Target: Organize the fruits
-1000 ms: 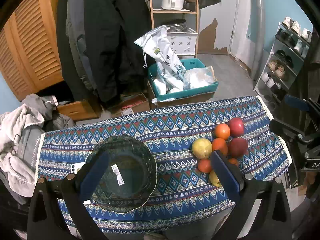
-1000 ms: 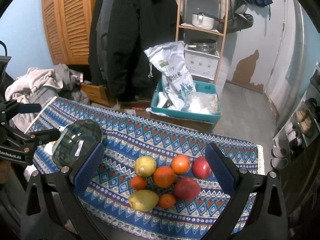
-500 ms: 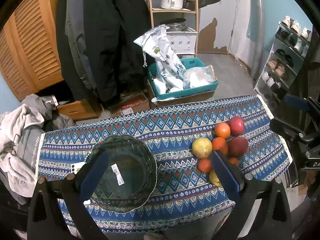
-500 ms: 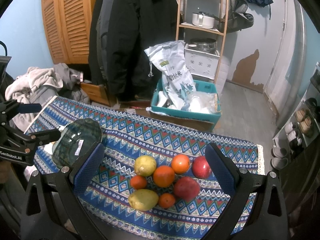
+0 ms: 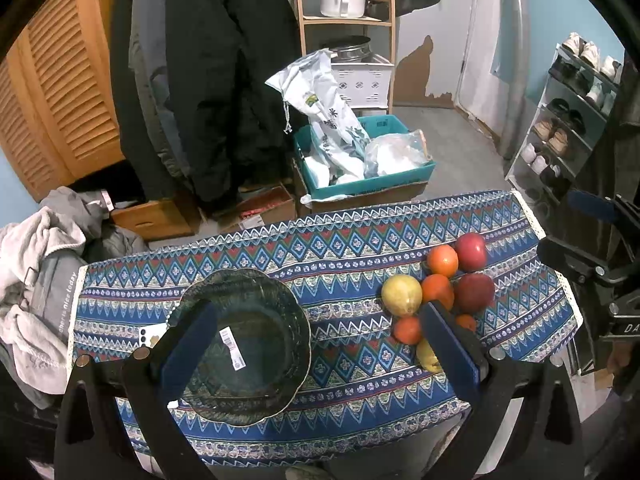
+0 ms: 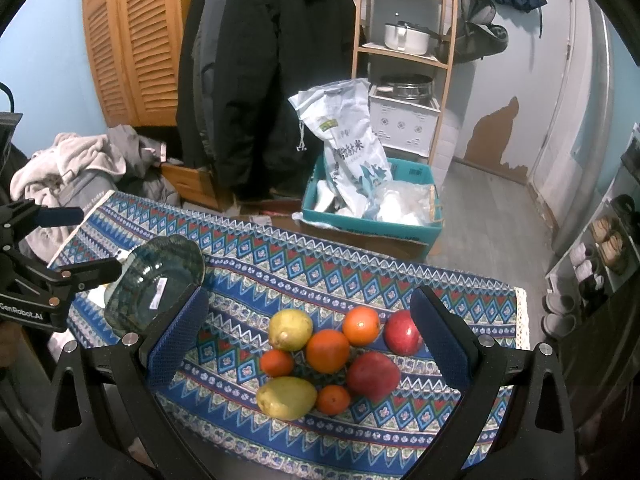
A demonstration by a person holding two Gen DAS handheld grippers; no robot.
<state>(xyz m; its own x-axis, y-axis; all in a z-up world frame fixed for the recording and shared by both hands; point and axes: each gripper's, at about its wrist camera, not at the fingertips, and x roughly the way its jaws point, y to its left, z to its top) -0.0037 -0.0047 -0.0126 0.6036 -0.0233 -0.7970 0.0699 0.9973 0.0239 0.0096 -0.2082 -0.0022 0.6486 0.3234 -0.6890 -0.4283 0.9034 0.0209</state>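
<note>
Fruits (image 6: 328, 356) below spread right gripper (image 6: 308, 340)

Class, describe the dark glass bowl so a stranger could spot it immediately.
Find the table under the blue patterned cloth. The fruit pile sits at one end; the dark glass bowl sits alone at the other. It is empty, scalloped-rimmed, with a white barcode sticker inside.

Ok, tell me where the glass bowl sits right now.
The glass bowl sits empty on the patterned cloth, under the left gripper, left of the fruit pile.
</note>
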